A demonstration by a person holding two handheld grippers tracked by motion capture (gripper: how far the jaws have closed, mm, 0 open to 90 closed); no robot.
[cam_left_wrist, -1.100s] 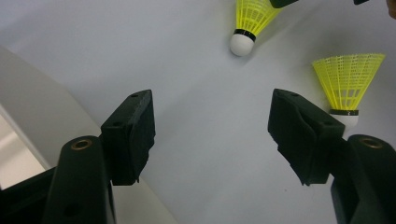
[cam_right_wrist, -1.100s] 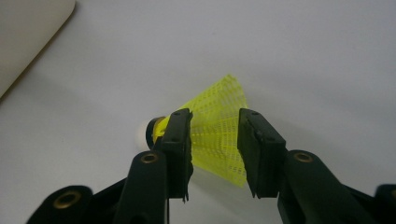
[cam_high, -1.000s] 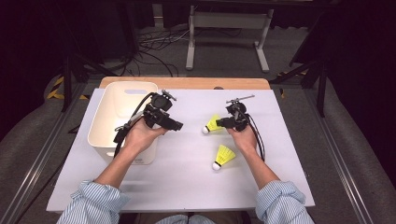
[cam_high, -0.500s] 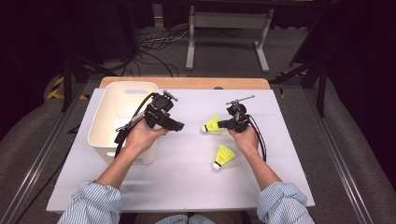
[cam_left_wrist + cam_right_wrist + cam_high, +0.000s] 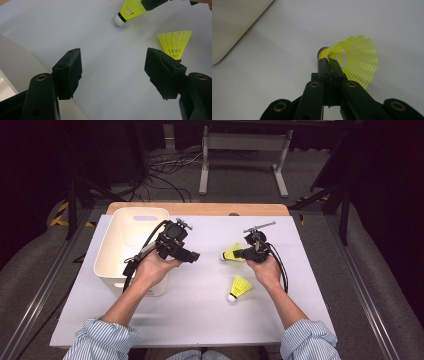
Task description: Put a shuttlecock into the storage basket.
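Two yellow shuttlecocks with white cork tips are on the white table. My right gripper [image 5: 241,253] [image 5: 329,61] is shut on the mesh skirt of one shuttlecock [image 5: 231,254] [image 5: 357,60], cork pointing left toward the bin. That shuttlecock [image 5: 128,10] also appears at the top of the left gripper view. The second shuttlecock [image 5: 240,287] [image 5: 175,42] lies loose on the table just in front of the right hand. My left gripper [image 5: 192,256] [image 5: 112,62] is held beside the bin, jaws wide open with nothing between them, pointing toward the shuttlecocks.
A white plastic bin [image 5: 112,270] [image 5: 15,65] [image 5: 232,25] stands at the table's left, right beside the left hand. The white tabletop [image 5: 200,320] spreads between and in front of the hands. Beyond the table's far edge are cables and a metal stand on the floor.
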